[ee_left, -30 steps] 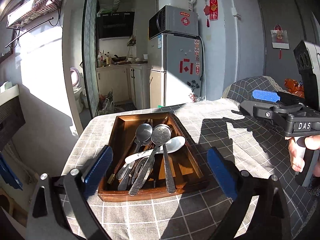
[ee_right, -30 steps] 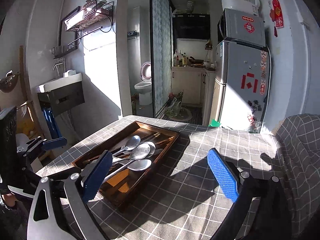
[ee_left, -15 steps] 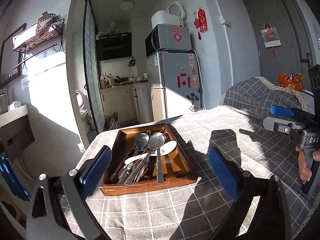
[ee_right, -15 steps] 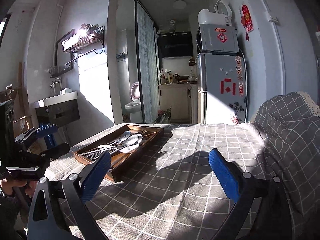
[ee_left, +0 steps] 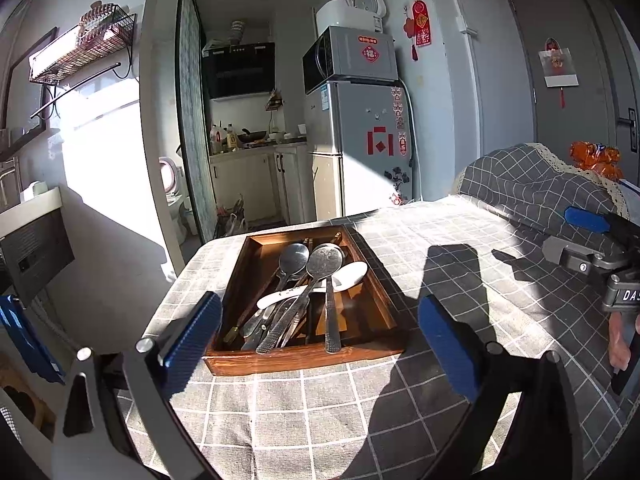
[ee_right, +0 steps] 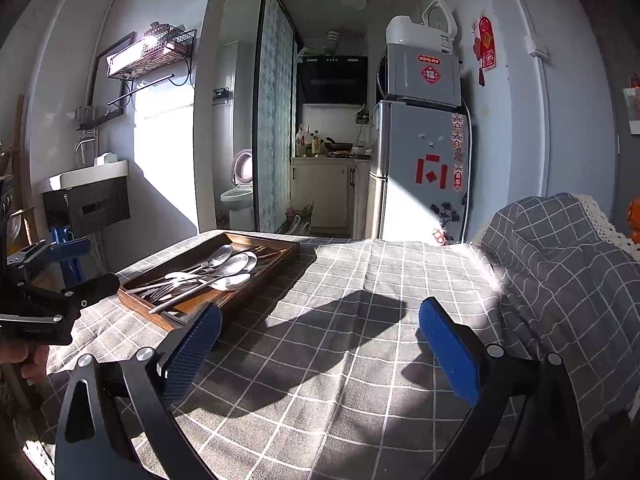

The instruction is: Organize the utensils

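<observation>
Left gripper (ee_left: 320,344) hangs just short of the wooden tray (ee_left: 376,296), fingers spread wide & empty, lined up w/ the pile, prob. for a first pick. Right gripper (ee_right: 320,344) also spread, empty, over bare tablecloth (ee_right: 360,320), well apart. Spoons (ee_left: 324,262) & other cutlery lie crisscrossed, unsorted, in the tray.

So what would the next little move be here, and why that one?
Probably ease the left gripper forward and down toward the handle ends in the wooden tray. It is open and empty, facing the tray head-on, and the spoons still lie piled across each other. The right gripper, also open, points at bare tablecloth off to the side.
</observation>
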Available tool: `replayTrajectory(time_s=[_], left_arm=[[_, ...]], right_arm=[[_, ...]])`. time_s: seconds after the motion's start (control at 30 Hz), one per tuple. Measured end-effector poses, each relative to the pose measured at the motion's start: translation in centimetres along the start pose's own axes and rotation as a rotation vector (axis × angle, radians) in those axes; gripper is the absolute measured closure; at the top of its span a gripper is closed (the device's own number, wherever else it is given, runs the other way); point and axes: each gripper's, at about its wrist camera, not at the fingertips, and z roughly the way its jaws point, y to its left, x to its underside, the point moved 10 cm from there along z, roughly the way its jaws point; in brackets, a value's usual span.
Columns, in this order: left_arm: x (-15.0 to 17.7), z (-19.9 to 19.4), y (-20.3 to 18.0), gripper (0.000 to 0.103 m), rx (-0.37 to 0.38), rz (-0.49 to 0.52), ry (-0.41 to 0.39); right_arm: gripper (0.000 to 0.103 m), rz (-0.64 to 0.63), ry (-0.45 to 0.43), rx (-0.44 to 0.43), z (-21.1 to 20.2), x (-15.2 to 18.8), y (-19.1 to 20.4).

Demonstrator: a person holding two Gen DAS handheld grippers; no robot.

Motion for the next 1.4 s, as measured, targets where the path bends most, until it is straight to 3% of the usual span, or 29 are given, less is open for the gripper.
replayTrajectory(time_s=[1.4], left_arm=[[-0.1,-0.4,0.9,0.003,-0.026,-0.049,-0.009]], right_arm=[[0.003,-0.008,0.007,-0.012,0.3,0.2,0.1]])
